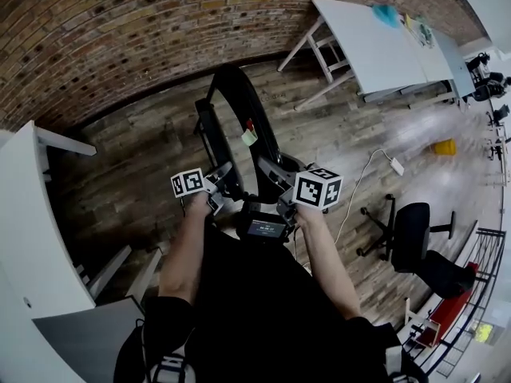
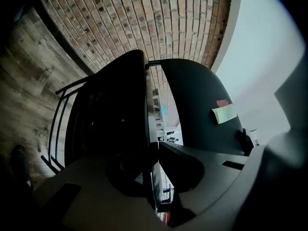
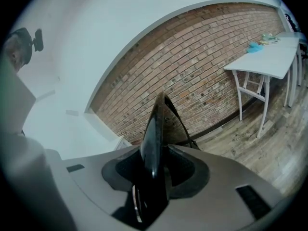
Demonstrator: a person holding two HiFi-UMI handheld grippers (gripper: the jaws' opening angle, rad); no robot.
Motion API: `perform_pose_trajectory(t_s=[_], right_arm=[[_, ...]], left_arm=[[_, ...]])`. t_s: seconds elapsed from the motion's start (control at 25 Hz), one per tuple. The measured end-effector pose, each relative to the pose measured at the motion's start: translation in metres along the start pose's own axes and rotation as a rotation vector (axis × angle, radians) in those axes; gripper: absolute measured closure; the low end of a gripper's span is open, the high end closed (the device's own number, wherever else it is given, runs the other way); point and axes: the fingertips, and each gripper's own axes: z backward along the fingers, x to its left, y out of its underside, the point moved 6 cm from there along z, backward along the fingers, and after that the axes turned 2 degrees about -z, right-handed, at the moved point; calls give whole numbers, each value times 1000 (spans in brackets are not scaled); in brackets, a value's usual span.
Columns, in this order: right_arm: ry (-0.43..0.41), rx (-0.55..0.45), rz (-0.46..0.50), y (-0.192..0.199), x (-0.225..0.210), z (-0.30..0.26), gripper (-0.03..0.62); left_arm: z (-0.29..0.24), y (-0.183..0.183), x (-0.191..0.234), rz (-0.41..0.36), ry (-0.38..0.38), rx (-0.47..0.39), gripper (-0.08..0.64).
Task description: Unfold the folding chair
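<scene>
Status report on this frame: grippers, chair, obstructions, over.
Left gripper shut on chair edge; right gripper shut on its other panel. Chair partly spread, not fully unfolded. White table and office chair stand apart from it.

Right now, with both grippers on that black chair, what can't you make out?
- Writing on the sticky note: too small, head and left gripper views.
- Feet of the folding chair: head view, hidden under its own panels and the person's arms.
- Things on the white table: too small and blurred, head and right gripper views.
</scene>
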Motion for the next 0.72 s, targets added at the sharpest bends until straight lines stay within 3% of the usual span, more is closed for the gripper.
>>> perform_pose_trajectory(t_s=[0.28, 0.72], right_arm=[[-5, -17, -11, 0, -15, 9, 453], [-16, -40, -37, -9, -47, 15, 460]], left_arm=[[19, 5, 6, 4, -33, -51, 492], [45, 2, 20, -111, -246, -104, 417]])
